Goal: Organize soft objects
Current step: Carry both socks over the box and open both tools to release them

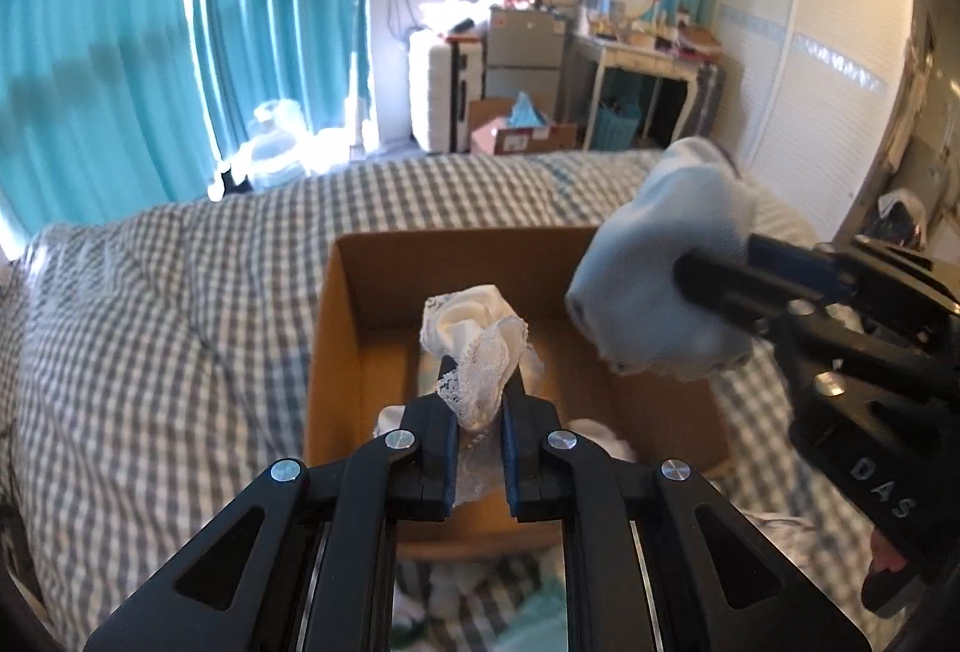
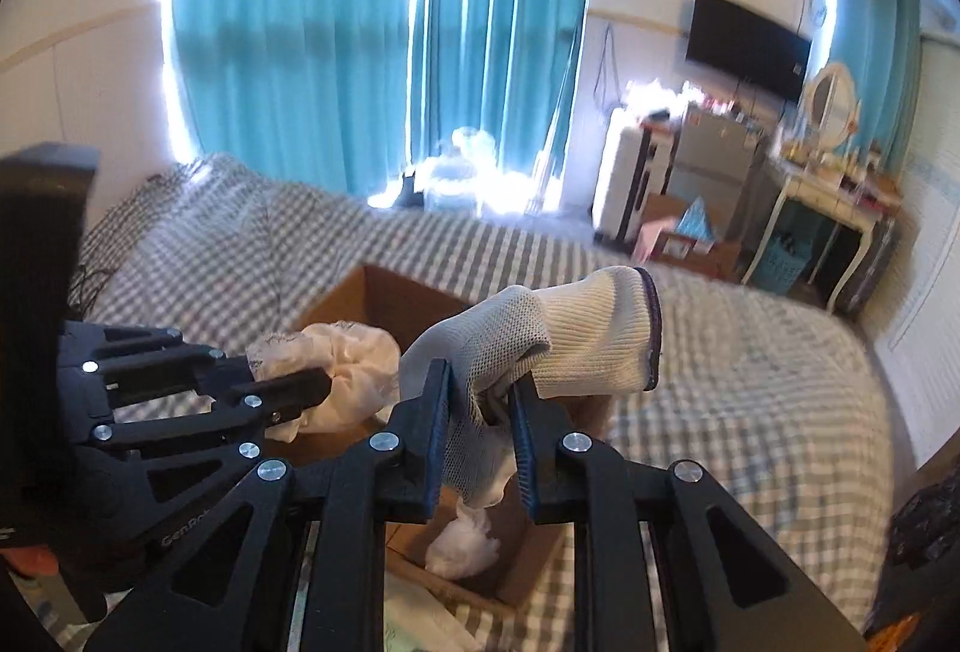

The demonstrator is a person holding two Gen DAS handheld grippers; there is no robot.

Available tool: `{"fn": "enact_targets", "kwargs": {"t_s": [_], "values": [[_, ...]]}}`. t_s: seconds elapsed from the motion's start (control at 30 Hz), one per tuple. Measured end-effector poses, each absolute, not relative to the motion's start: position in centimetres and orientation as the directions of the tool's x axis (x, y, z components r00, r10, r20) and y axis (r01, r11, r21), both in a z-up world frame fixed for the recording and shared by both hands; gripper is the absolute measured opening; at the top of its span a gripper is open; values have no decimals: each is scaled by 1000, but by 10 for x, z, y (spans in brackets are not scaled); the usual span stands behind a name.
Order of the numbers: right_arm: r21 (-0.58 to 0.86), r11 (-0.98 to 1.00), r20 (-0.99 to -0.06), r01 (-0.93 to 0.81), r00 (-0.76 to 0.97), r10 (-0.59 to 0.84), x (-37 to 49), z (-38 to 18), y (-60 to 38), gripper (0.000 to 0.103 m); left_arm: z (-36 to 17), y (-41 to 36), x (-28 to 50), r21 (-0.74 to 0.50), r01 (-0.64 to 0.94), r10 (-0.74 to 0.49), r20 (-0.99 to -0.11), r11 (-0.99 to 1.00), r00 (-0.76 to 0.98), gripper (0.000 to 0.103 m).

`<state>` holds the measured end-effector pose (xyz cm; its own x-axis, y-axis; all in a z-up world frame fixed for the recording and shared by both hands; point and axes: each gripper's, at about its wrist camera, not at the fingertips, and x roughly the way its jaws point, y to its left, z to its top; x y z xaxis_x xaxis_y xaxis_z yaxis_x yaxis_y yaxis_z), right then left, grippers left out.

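An open cardboard box [image 1: 336, 328] sits on a grey checked bed. My left gripper [image 1: 477, 382] is shut on a white lace cloth [image 1: 474, 346] and holds it above the box; it also shows in the right wrist view [image 2: 300, 382] with the cloth [image 2: 354, 358]. My right gripper [image 2: 483, 394] is shut on a grey and white knit glove [image 2: 576, 334], held above the box [image 2: 384, 298]. In the left wrist view the right gripper [image 1: 696, 274] holds the glove [image 1: 654, 280] over the box's right side. White soft items [image 2: 462, 544] lie inside the box.
The checked bed cover [image 1: 150, 328] spreads around the box. More soft items [image 1: 456, 592] lie on the bed in front of the box. Teal curtains [image 1: 120, 52], a suitcase [image 1: 435, 94], a small fridge [image 1: 525, 52], a dressing table [image 1: 648, 52] and a wardrobe [image 1: 822, 70] stand beyond the bed.
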<state>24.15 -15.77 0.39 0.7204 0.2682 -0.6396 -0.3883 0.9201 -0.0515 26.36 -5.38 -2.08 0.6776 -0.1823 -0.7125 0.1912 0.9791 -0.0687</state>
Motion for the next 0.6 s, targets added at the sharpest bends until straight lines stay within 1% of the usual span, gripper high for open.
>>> {"fn": "enact_targets", "kwargs": {"t_s": [0.13,0.23,0.3,0.33,0.37,0.4,0.43,0.47,0.5,0.53,0.57,0.6], "values": [[3,917,-693,-398,660,289,266,-31,-158,19,-45,-59,280,-34,212,-167,-741,977,650,11],[0,914,-717,-405,638,282,274,-52,-159,19,-57,-62,285,-22,230,-168,-749,973,640,12],[8,915,-722,-404,630,285,275,-61,-160,20,-63,-64,287,-22,232,-169,-754,972,635,16],[16,918,-723,-395,630,284,276,-63,-163,22,-65,-64,287,-32,232,-175,-757,972,629,16],[24,919,-724,-392,627,287,276,-64,-164,27,-66,-64,287,-42,232,-183,-758,972,626,17],[39,921,-724,-387,625,293,275,-63,-167,28,-66,-64,285,-55,232,-192,-756,971,625,17],[39,925,-719,-379,632,290,274,-62,-170,29,-66,-64,283,-67,231,-201,-753,971,626,19],[33,931,-712,-365,645,278,272,-59,-172,29,-64,-65,281,-70,231,-204,-750,970,629,31],[25,936,-704,-352,658,266,269,-54,-175,29,-62,-63,280,-69,228,-201,-749,971,632,47],[16,941,-699,-337,670,252,265,-48,-179,36,-60,-63,278,-67,222,-197,-746,973,636,54],[12,945,-694,-327,677,243,262,-43,-181,50,-56,-63,274,-63,216,-191,-740,974,645,60],[5,949,-682,-314,693,233,255,-35,-184,57,-50,-62,269,-58,205,-182,-726,977,663,64]]}}
